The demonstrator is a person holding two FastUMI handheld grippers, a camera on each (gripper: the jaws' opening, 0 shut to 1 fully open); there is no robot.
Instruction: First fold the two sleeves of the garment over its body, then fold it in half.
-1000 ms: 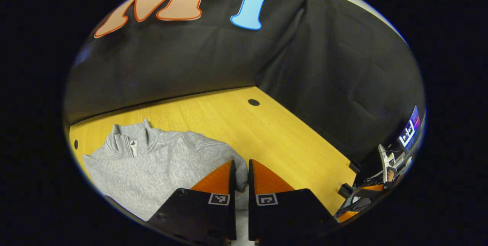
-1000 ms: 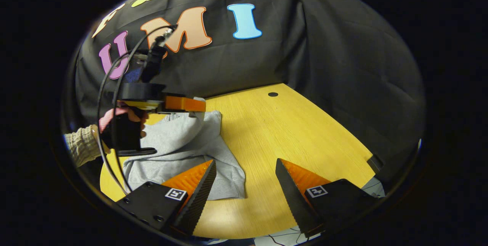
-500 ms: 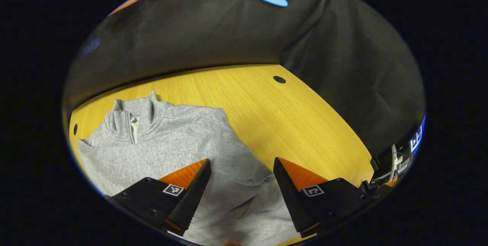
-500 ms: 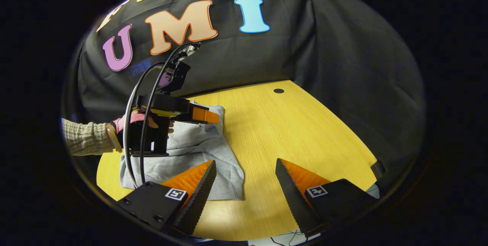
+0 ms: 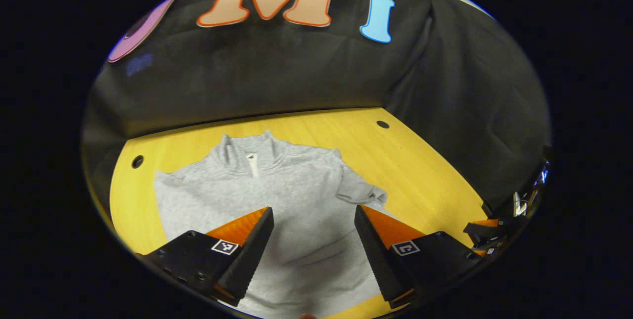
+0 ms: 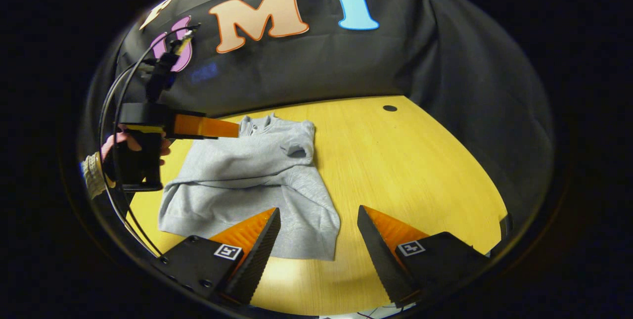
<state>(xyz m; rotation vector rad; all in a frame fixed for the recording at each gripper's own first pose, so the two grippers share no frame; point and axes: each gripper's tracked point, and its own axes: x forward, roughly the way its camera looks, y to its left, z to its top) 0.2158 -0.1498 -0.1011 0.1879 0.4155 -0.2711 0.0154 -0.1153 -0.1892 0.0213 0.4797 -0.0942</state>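
Note:
A grey zip-neck sweatshirt [image 5: 277,195] lies flat on the yellow wooden table [image 5: 420,180], collar toward the back wall. Both sleeves lie folded across its body; one cuff [image 5: 368,193] bunches at the right shoulder in the left gripper view. My left gripper [image 5: 314,220] hovers open above the garment's lower half, nothing between its fingers. In the right gripper view the sweatshirt [image 6: 257,170] sits left of centre, and the left gripper [image 6: 198,126], held by a hand, hangs above its left side. My right gripper [image 6: 319,220] stands open over the garment's near right corner.
Black cloth walls close the table at the back and right. Small round holes [image 5: 382,124] [image 5: 137,161] mark the tabletop near the back corners. Bare wood [image 6: 405,170] stretches to the right of the garment. Some equipment with cables [image 5: 514,205] sits past the table's right edge.
My left gripper let go of the sleeve, opened, and drew back and up. The sleeve now rests across the body. The right gripper stayed open and shifted slightly.

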